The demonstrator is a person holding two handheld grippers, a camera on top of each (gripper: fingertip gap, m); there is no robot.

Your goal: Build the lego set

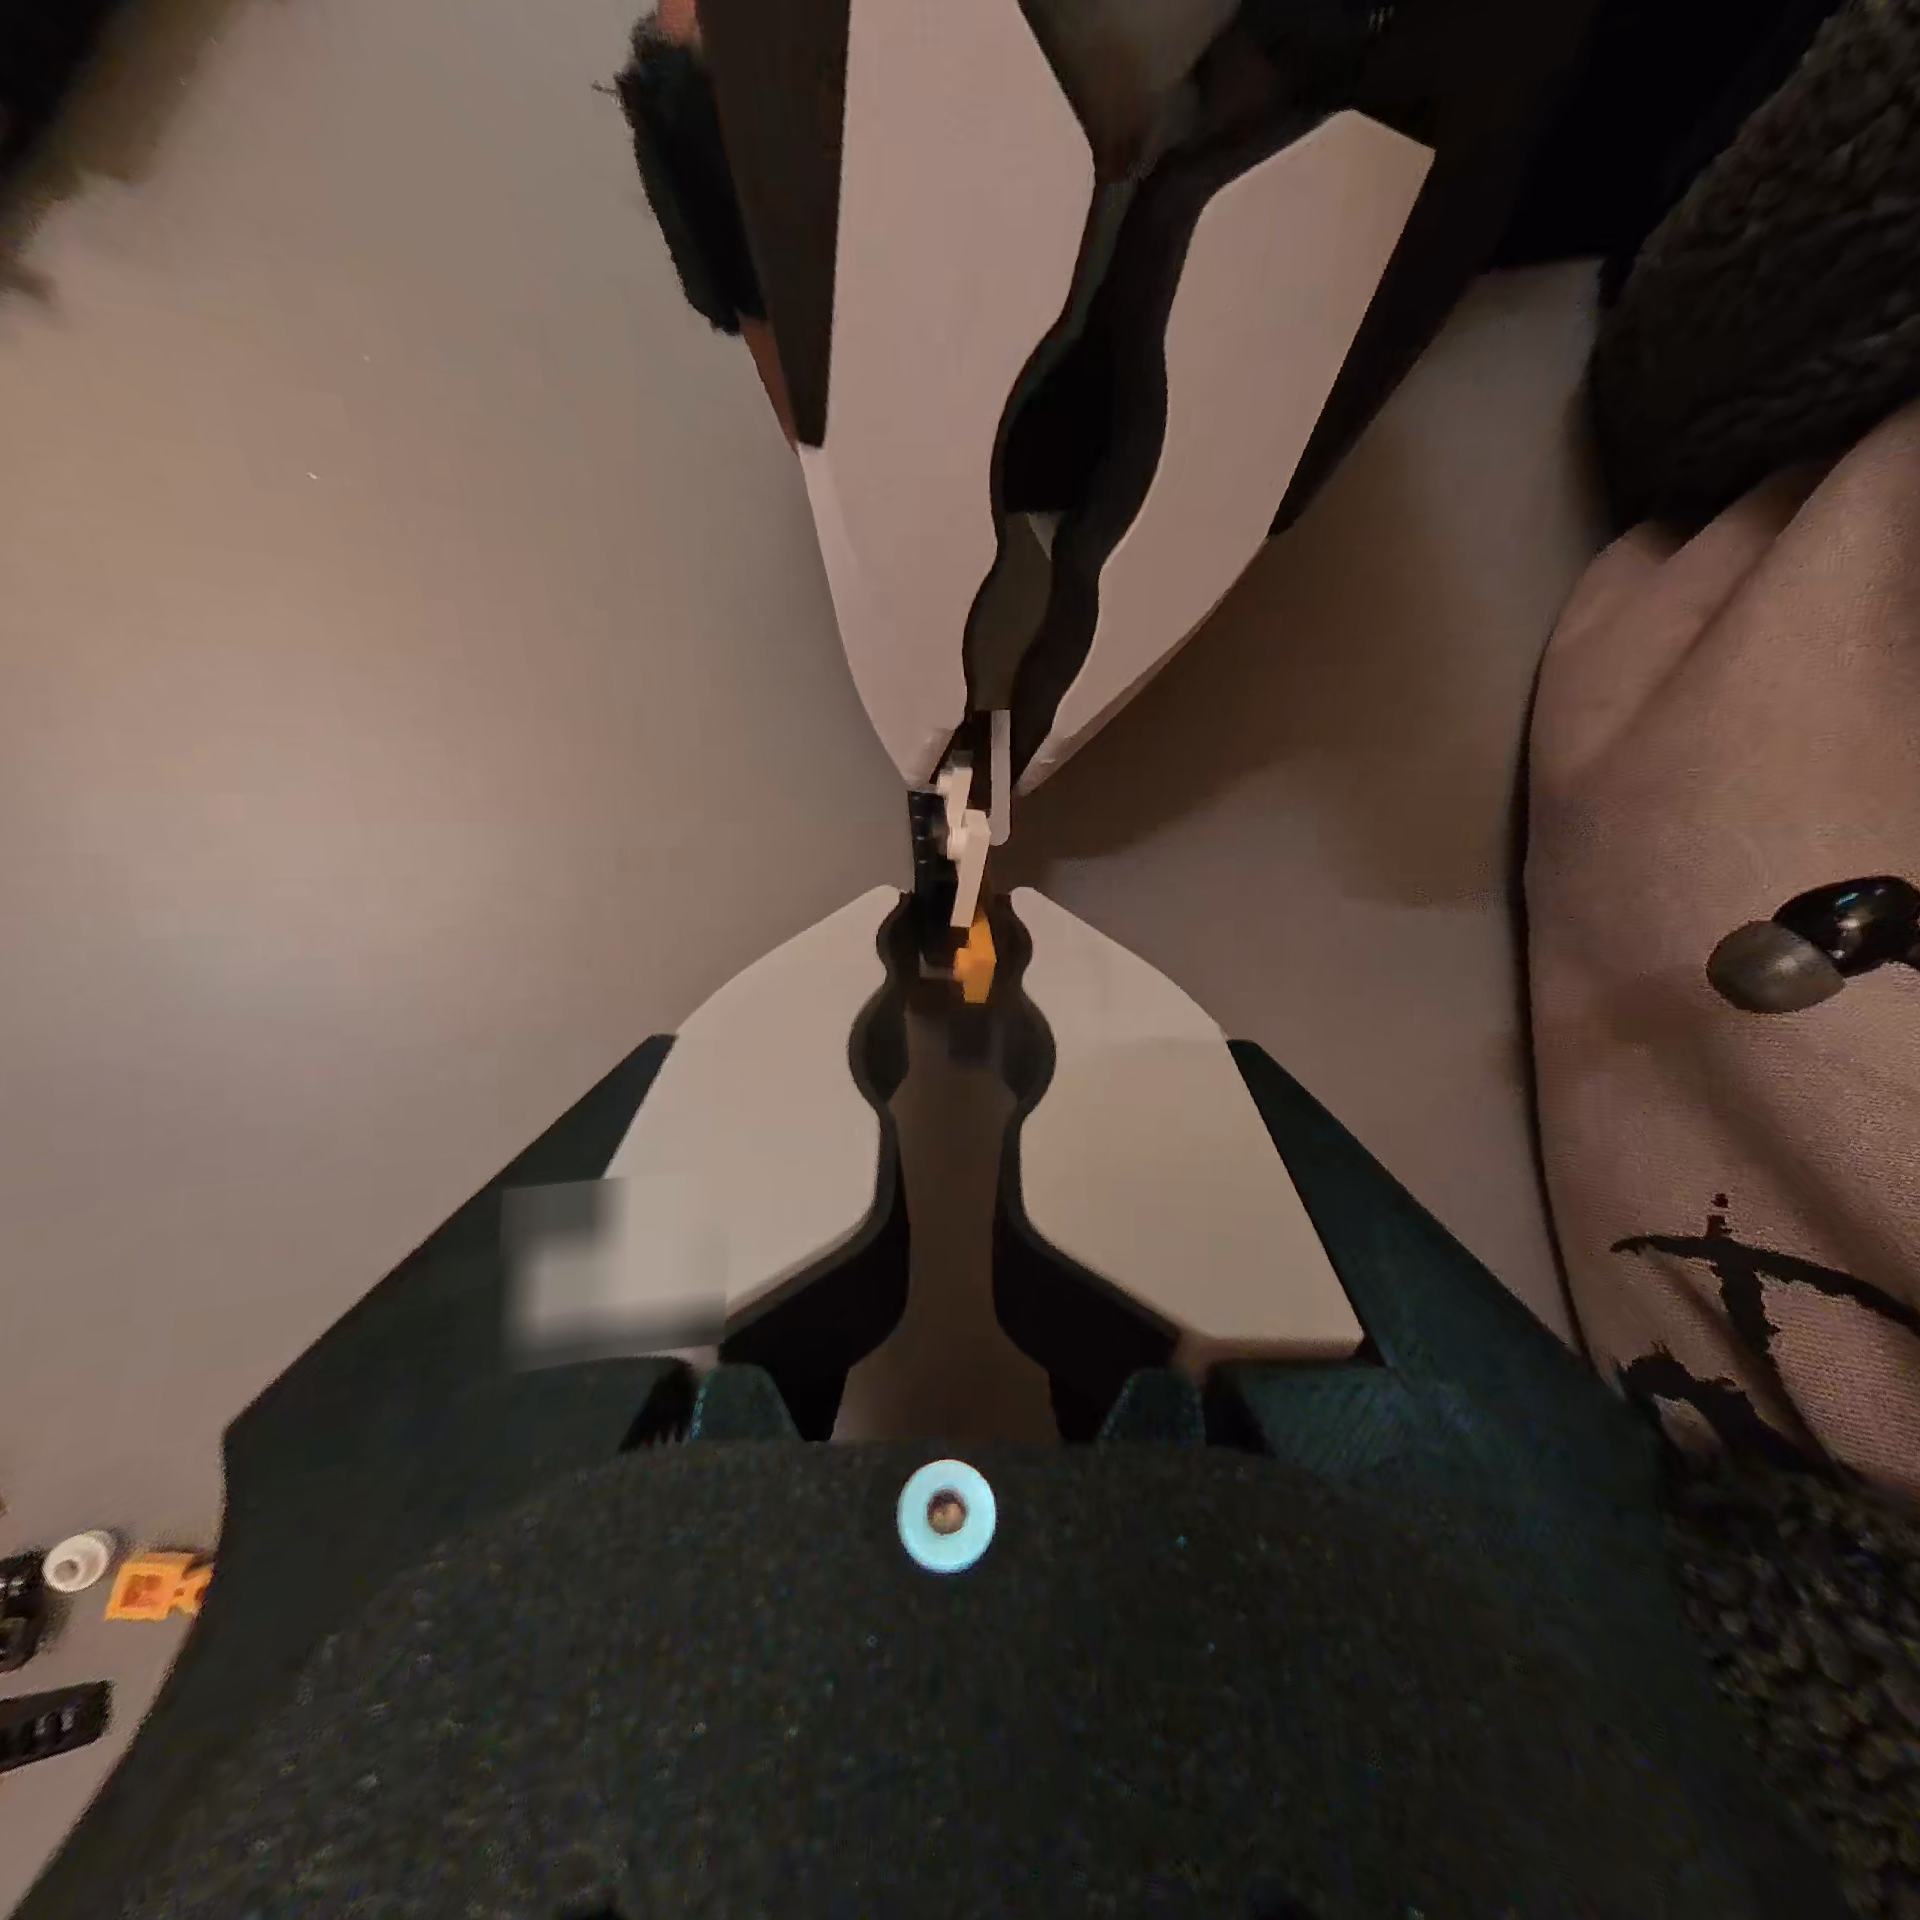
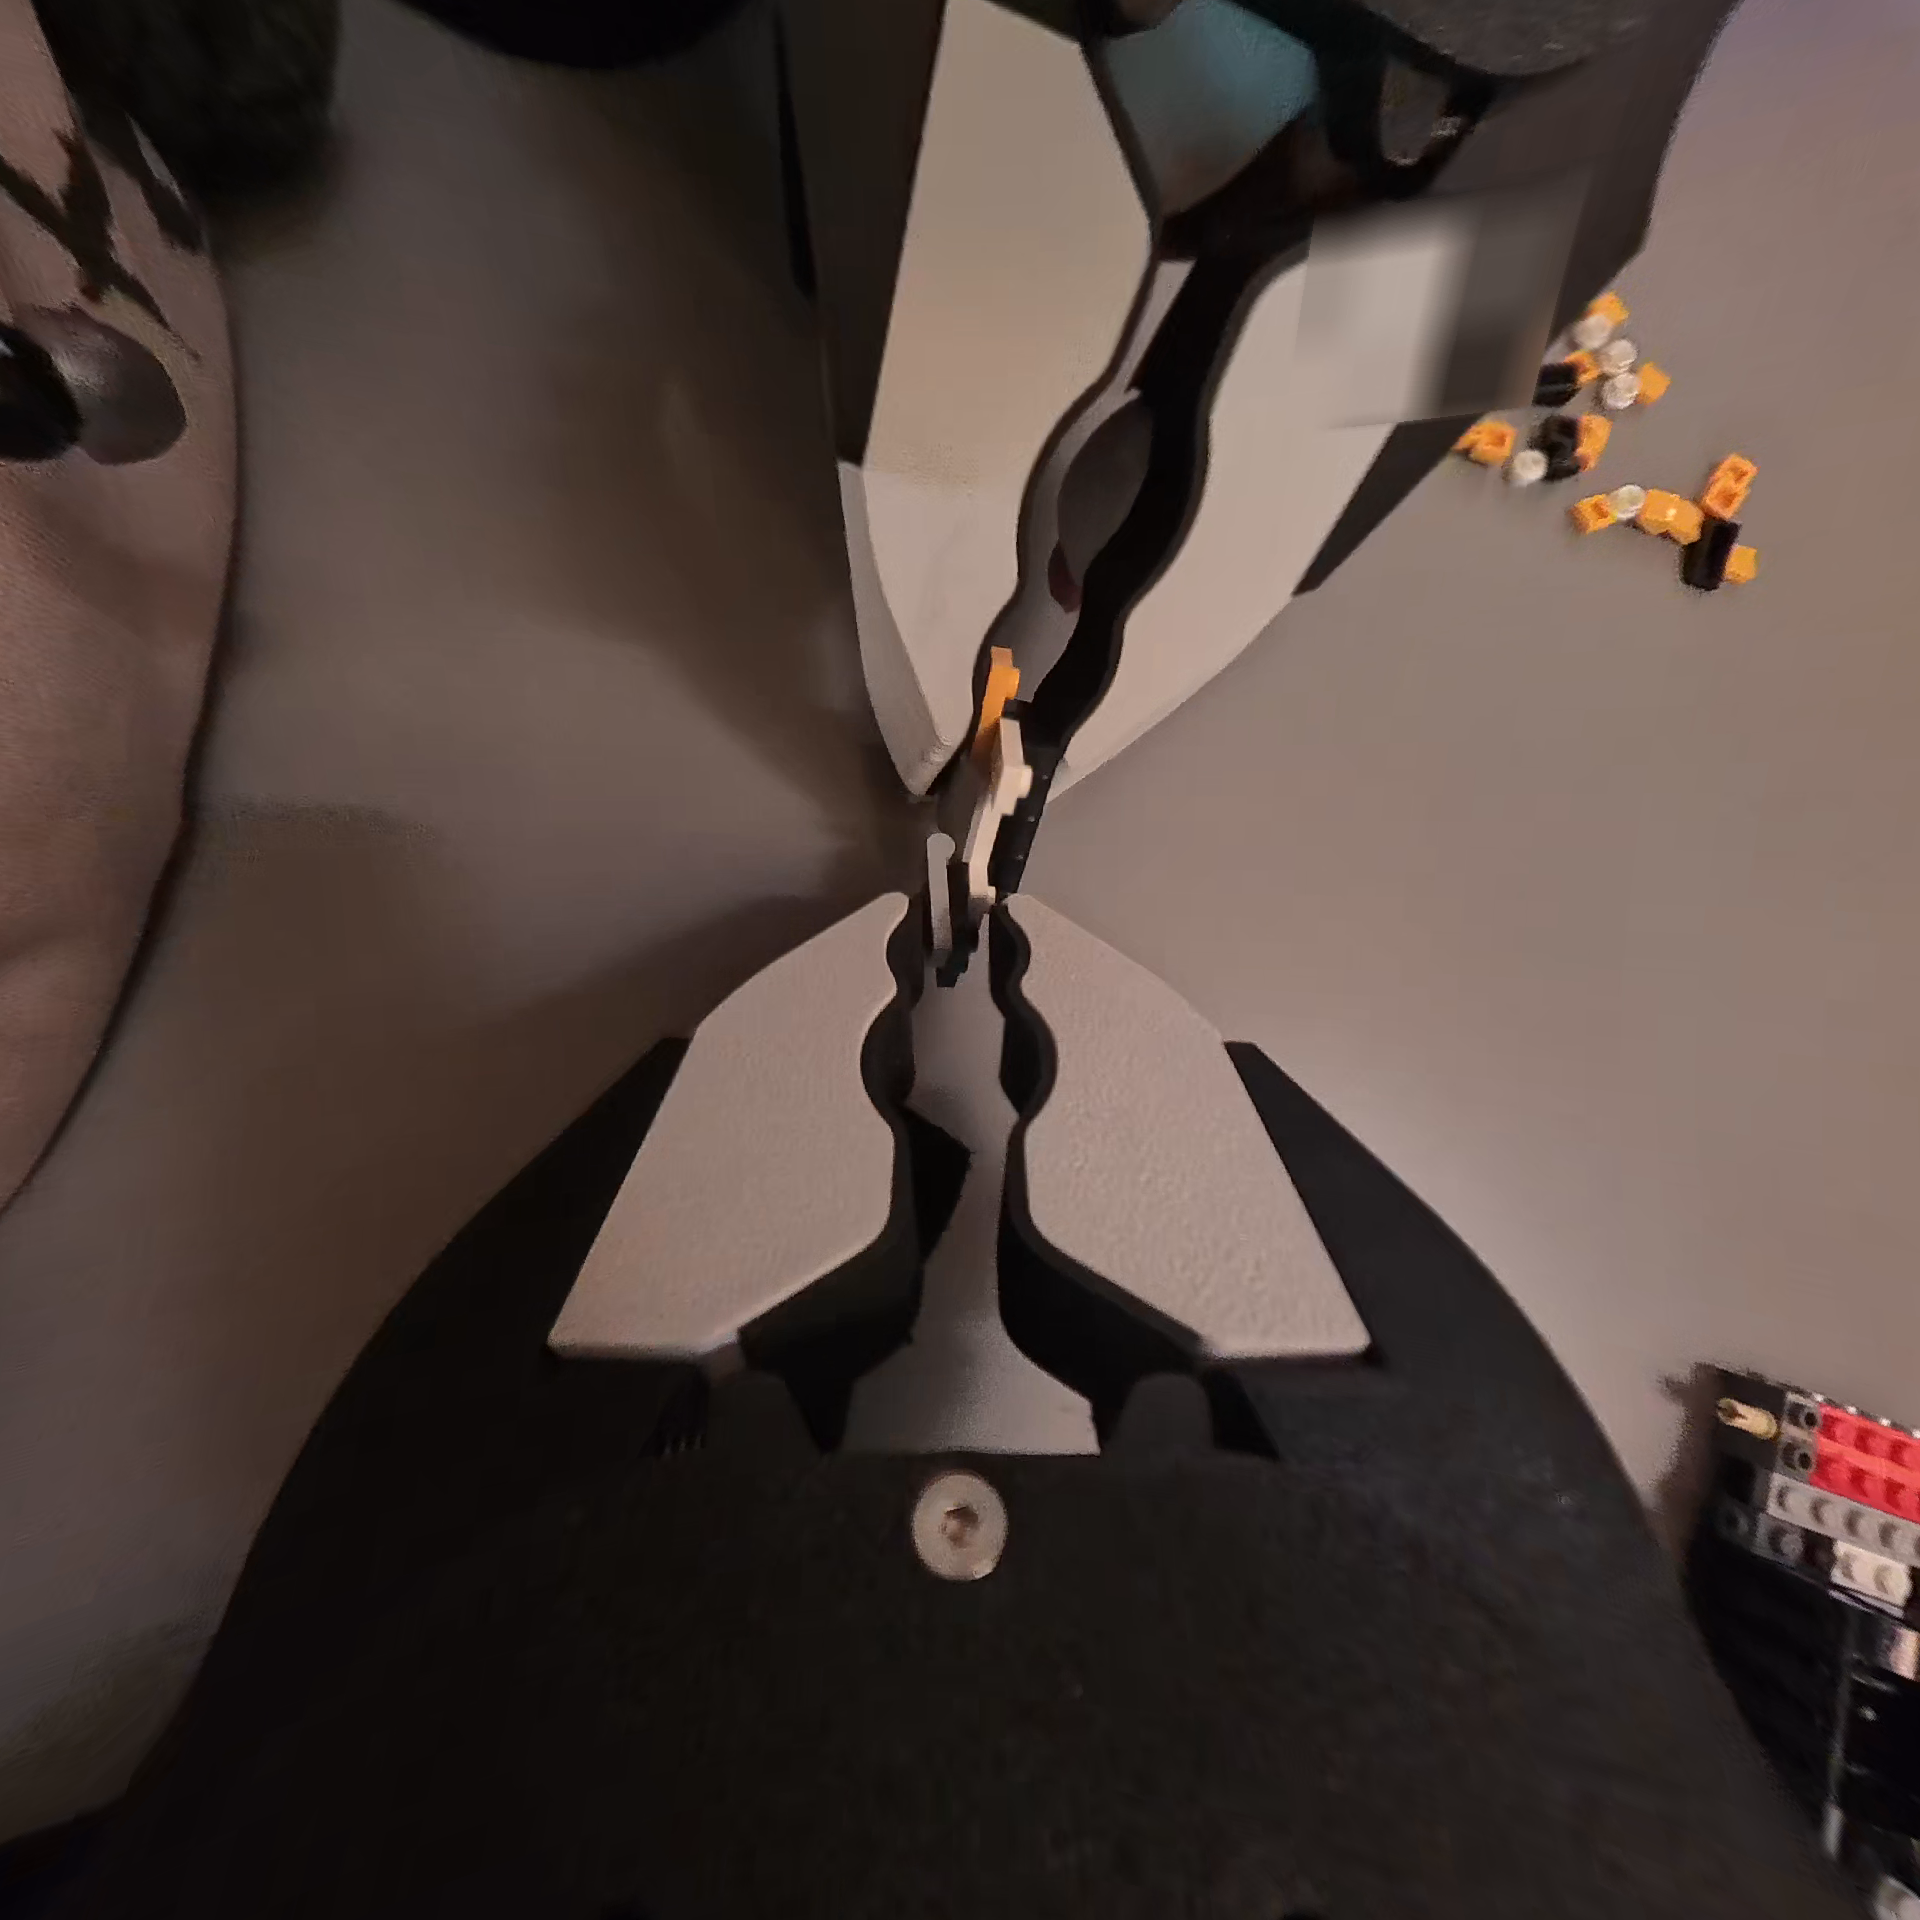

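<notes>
A small lego assembly (image 1: 951, 883) of black, white and orange pieces hangs in the air between the two grippers, which meet tip to tip. My left gripper (image 1: 956, 935) is shut on its orange and black end. My right gripper (image 2: 956, 940) is shut on its white and black end. In the left wrist view the right gripper (image 1: 997, 748) comes in from above. In the right wrist view the assembly (image 2: 997, 810) runs up into the left gripper (image 2: 1003, 727).
Loose orange, black and white pieces (image 2: 1621, 457) lie on the grey table (image 2: 1455, 935) at upper right. A larger black, red and grey lego build (image 2: 1829, 1538) sits at lower right. More small pieces (image 1: 94, 1569) lie at lower left. A person's printed shirt (image 1: 1714, 1039) is close on one side. Less than 4 cm separates the two grippers' tips.
</notes>
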